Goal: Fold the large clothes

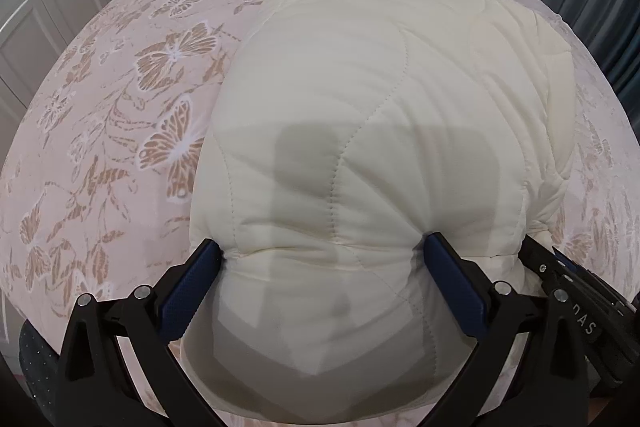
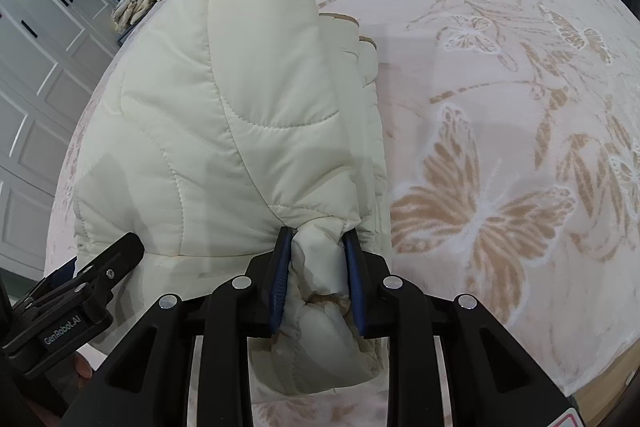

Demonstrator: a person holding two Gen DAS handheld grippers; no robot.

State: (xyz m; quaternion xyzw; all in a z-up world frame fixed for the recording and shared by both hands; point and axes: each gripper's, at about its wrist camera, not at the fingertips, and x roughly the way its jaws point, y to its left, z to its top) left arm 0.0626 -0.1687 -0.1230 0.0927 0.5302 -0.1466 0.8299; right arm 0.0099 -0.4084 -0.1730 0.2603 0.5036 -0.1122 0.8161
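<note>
Garment: a cream quilted padded jacket (image 1: 380,115), folded into a thick bundle on a bed with a pink butterfly-print bedspread (image 1: 120,87), lying right of the bed's middle in the left wrist view.
Long axis: runs from the near edge, where both tools are, away toward the pillows at the far end.
Left gripper (image 1: 323,251): spread as wide as it goes, its blue pads (image 1: 192,287) straddling the near hem; the fabric bulges between them and touches both, but this looks like a wide straddle rather than a pinch.
Right gripper (image 2: 318,239): pressed in on a bunched wad of the jacket's near right corner, pinching it firmly.
Relation between tools: side by side at the same near edge, the left tool at the middle of the hem, the right at the corner; each shows at the margin of the other's view.
Judgement: the bundle lies straight ahead of both tools, so any further fold would carry the near edge far-ward along the long axis; only the right hand has a hold to do it.
Risk: the puffy filling may spring the layers open.
</note>
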